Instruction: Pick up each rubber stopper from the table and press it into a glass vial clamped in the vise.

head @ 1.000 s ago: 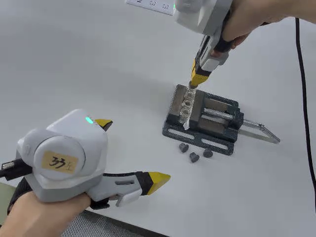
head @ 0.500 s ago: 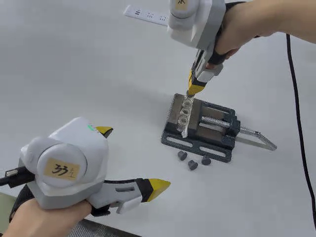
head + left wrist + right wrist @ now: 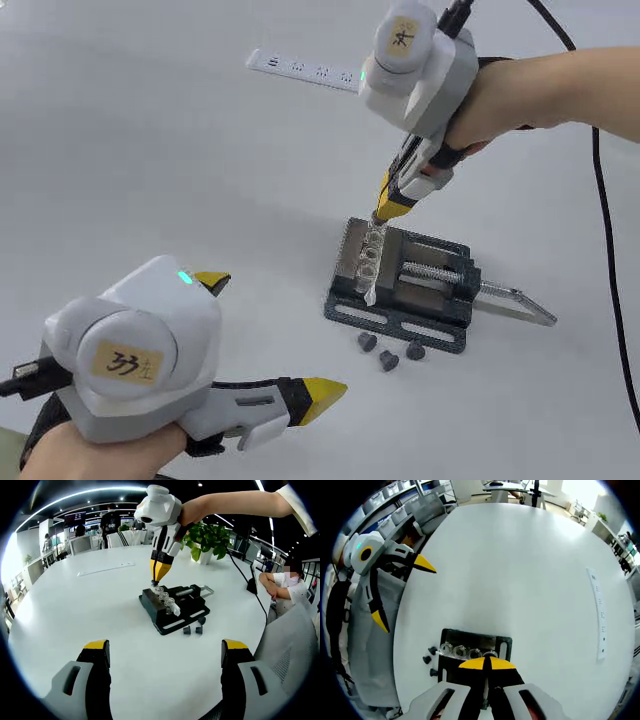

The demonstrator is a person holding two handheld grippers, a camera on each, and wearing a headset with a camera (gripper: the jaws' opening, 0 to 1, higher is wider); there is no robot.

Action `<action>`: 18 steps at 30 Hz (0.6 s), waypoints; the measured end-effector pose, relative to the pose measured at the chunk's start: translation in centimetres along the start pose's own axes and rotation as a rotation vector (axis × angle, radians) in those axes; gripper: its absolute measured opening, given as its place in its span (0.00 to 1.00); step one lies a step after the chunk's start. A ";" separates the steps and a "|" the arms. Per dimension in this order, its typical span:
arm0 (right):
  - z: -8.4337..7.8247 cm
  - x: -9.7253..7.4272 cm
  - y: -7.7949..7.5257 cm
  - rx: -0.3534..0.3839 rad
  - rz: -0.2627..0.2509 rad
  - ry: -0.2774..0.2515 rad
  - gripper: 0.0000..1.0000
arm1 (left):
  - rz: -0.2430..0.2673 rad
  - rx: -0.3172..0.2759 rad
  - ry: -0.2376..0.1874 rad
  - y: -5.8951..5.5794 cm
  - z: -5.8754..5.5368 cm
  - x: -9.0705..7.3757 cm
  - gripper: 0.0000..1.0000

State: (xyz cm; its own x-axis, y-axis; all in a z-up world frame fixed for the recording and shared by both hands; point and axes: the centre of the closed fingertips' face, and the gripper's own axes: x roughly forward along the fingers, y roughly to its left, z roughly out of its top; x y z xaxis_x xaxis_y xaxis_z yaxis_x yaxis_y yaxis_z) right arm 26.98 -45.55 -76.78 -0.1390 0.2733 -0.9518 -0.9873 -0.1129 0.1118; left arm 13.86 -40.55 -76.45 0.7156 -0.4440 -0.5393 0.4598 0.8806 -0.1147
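Fingers on the right gripper (image 3: 383, 214) are pressed together over the end glass vial (image 3: 377, 233); on the left gripper (image 3: 272, 335), spread. Rubber stoppers (image 3: 389, 360) look soft and light: pinch their sides.

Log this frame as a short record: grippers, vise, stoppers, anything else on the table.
Right gripper: shut, tips at the far end of the vials
Left gripper: open, empty, away from the vise
Vise: on the table, clamping a row of vials
Stoppers: three loose on the table by the vise
Other: power strip beyond
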 end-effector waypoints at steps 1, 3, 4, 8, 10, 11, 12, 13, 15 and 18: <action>0.0 -0.1 0.3 0.022 0.006 -0.014 0.00 | 0.000 0.001 0.000 0.0 0.1 0.0 0.91; -0.1 -0.2 0.8 0.035 0.024 -0.046 0.05 | -0.003 0.003 0.000 -0.1 0.1 0.0 0.91; -0.2 -0.2 0.7 0.037 0.014 -0.060 0.06 | -0.003 0.004 0.000 -0.2 0.1 0.0 0.91; -0.3 -0.4 1.2 0.050 0.016 -0.114 0.12 | -0.003 0.008 -0.005 -0.1 0.3 0.0 0.91; -0.5 -0.4 1.5 0.042 0.010 -0.139 0.15 | -0.003 0.009 -0.008 -0.1 0.4 0.0 0.91; -0.6 -0.4 1.6 0.043 0.006 -0.148 0.16 | -0.002 0.010 -0.009 0.0 0.4 -0.1 0.91; -0.9 -0.5 2.1 0.044 0.001 -0.159 0.20 | -0.001 0.010 -0.010 0.0 0.4 -0.1 0.91; -0.8 -0.5 2.1 0.042 -0.004 -0.176 0.22 | -0.001 0.010 -0.011 0.0 0.4 -0.1 0.91; -0.8 -0.8 2.4 0.040 -0.015 -0.208 0.26 | 0.000 0.008 -0.013 0.0 0.5 -0.1 0.91; -0.8 -1.1 2.8 0.052 -0.027 -0.258 0.31 | 0.004 0.010 -0.014 0.1 0.5 -0.2 0.92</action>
State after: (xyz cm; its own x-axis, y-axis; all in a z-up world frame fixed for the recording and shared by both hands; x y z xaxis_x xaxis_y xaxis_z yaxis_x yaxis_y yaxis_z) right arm 24.41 -46.93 -75.67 -0.1212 0.5112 -0.8509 -0.9926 -0.0549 0.1084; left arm 14.01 -40.47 -75.88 0.7247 -0.4433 -0.5276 0.4626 0.8804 -0.1042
